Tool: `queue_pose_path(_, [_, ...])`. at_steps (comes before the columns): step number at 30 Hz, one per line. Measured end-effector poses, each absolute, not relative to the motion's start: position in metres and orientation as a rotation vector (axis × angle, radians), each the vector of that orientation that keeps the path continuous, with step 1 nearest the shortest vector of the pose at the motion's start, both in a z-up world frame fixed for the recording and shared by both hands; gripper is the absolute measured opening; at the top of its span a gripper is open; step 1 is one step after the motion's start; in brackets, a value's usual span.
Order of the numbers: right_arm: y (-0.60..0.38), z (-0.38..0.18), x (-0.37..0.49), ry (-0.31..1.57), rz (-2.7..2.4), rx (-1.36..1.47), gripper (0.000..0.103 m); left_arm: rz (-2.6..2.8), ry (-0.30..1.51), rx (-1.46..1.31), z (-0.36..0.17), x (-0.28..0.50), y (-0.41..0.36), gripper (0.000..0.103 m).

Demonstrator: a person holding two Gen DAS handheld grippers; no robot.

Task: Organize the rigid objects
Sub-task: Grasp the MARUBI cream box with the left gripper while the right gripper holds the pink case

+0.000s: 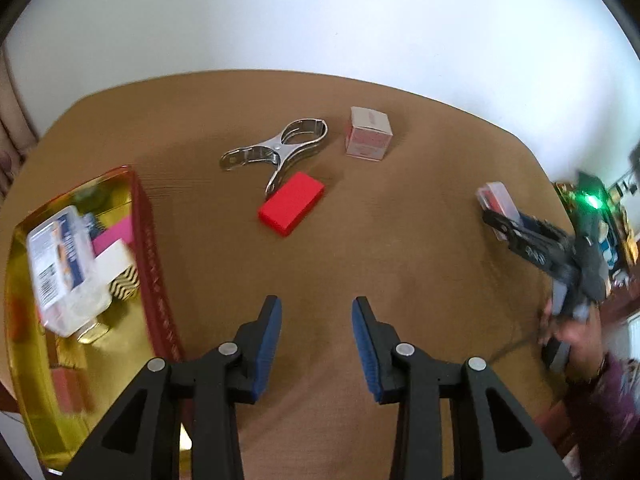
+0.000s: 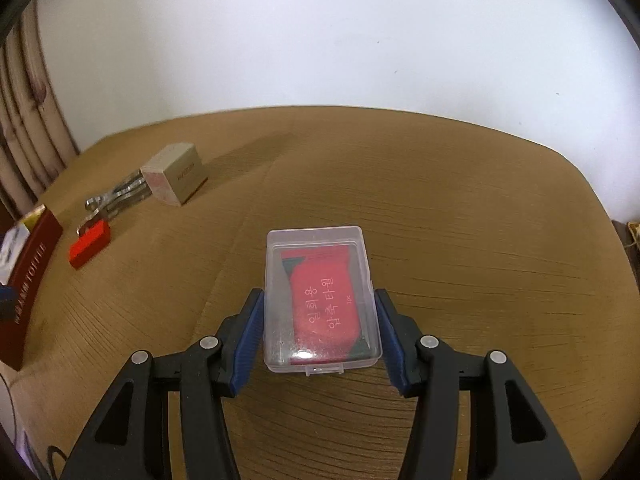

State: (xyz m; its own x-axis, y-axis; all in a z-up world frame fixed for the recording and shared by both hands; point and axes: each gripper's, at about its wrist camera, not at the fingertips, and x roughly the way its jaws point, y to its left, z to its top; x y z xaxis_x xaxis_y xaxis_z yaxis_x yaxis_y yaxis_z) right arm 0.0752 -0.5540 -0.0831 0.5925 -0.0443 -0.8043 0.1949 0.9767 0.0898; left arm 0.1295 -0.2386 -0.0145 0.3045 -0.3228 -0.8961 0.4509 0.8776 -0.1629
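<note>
While the right tongs [image 2: 319, 334] bracket the clear plastic case [image 2: 320, 298] on the brown counter [image 2: 460, 220], their blue pads [image 2: 250, 340] sit against both long sides of the case, so the grip appears closed on it, though full contact on the right side is hard to confirm from this angle. The case lies flat, hinge latch toward the camera, with a red packet visible through the lid; holding it across the narrow width keeps it level for transport. The left tongs [image 1: 317, 344] stand open and empty above bare counter, just beside the gold tray [image 1: 24, 360] with red walls, which already contains a labelled clear box [image 1: 64, 268] and several smaller items. That tray is judged to be the collection point. Three items lie loose farther back: a metal spring clamp [image 1: 276, 150], a red block [image 1: 291, 209] touching the clamp's handle, and a small pink-and-white carton [image 1: 368, 133] just beside the clamp. The open left tongs are well positioned to take the red block next.
</note>
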Motion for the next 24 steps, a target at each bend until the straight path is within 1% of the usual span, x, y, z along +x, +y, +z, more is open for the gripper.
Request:
queue_pose_path(3, [-0.555,-0.083,0.070,0.914,-0.136,0.183,0.050,-0.564,1.185,0.074,-0.010,0.149,-0.252,0.037])
queue_pose_path(5, [-0.562,-0.085,0.061,0.907,-0.128,0.192,0.050,-0.600,1.196,0.078,-0.007,0.161,-0.266,0.037])
queue_pose_path(8, [-0.559,-0.075,0.073,0.902,-0.119,0.203,0.050,-0.609,1.205,0.106,-0.004,0.186,-0.295,0.038])
queue_pose_path(12, [-0.566,-0.068,0.065,0.882,-0.113,0.224,0.050,-0.578,1.275,0.044,-0.011,0.232,-0.329,0.040])
queue_pose_path(16, [-0.572,-0.063,0.059,0.875,-0.096,0.237,0.050,-0.494,1.305,0.046,-0.023,0.271,-0.351,0.040])
queue_pose_path(24, [-0.570,-0.063,0.060,0.866,-0.056,0.252,0.051,-0.490,1.336,0.231,-0.039,0.302,-0.396,0.042])
